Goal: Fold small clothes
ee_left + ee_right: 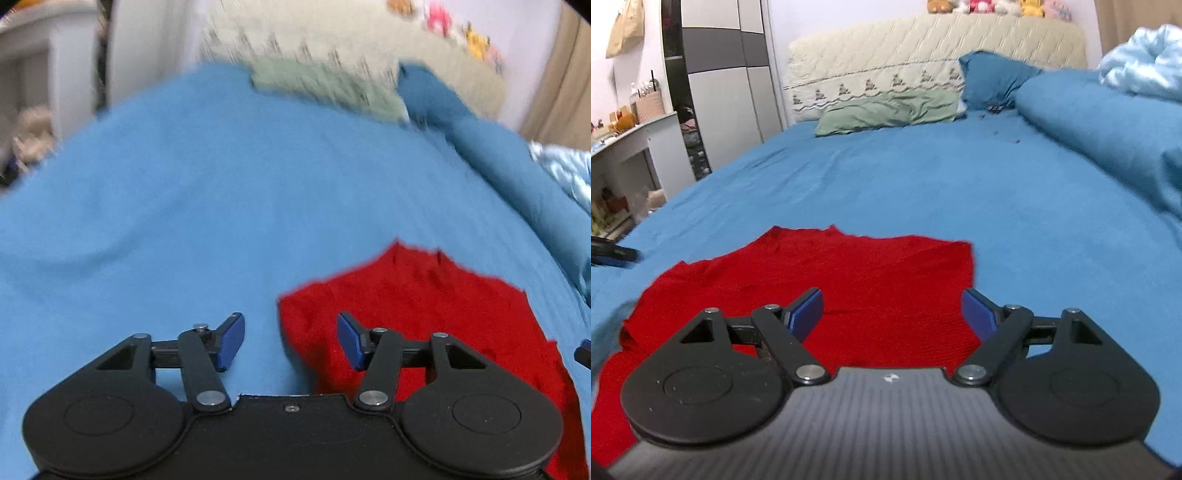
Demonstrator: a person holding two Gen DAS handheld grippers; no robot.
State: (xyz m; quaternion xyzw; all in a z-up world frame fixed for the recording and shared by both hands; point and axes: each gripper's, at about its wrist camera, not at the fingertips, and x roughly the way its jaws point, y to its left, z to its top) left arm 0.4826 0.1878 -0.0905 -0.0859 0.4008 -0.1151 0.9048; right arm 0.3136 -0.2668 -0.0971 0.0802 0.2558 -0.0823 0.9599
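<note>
The right gripper point(892, 310) stood wide open at the bottom of its frame, empty, over the near edge of the cloth. The left gripper point(291, 341) was partly open, holding nothing, its right pad over the cloth's left edge.

A bed point(923, 177) in smooth blue sheet filled both views. A quilted cream headboard point(923, 48) ran along the top, with a soft green pillow point(886, 110) below it.

The red cloth point(849, 273), a small knit garment, lay flat at lower centre of the right view and lower right of the left view. It looked light, limp and easily creased; a corner or straight edge seemed the best place to pinch.
</note>
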